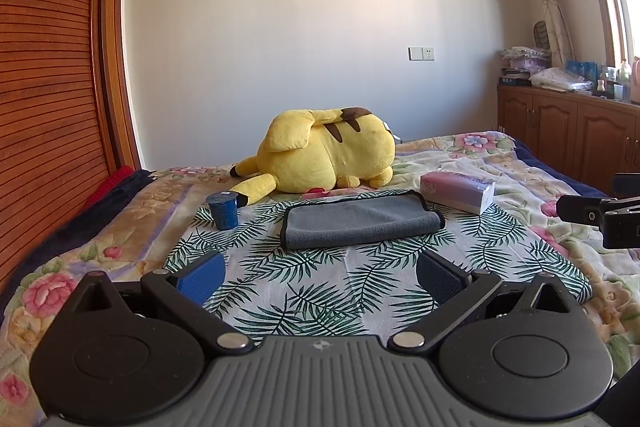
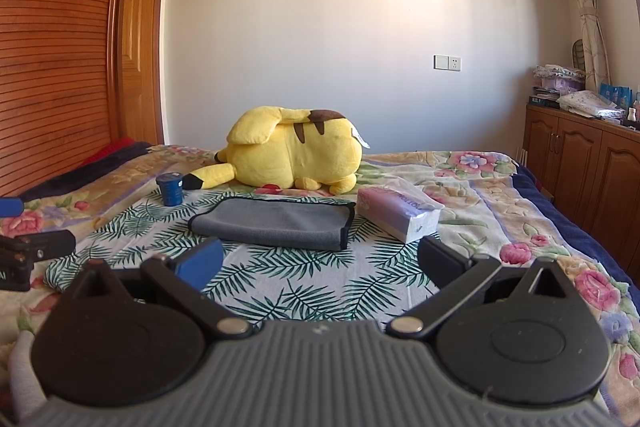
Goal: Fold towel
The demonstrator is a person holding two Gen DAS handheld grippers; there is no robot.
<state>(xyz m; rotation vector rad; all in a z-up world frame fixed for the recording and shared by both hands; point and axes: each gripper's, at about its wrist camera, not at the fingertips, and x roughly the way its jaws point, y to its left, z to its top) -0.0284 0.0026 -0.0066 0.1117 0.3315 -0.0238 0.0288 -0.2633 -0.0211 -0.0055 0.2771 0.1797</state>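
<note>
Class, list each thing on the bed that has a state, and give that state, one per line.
Grey microfibre towel with black trim: folded, lying flat.
Blue plastic cup: upright, lid on.
Pink tissue pack: lying flat.
Yellow plush toy: lying down.
Left claw: open, empty.
Right claw: open, empty.

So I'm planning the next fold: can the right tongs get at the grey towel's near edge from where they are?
Probably yes. The right tongs are open, and only bare leaf-print cloth lies before the grey towel; the tissue pack sits off to its right.
</note>
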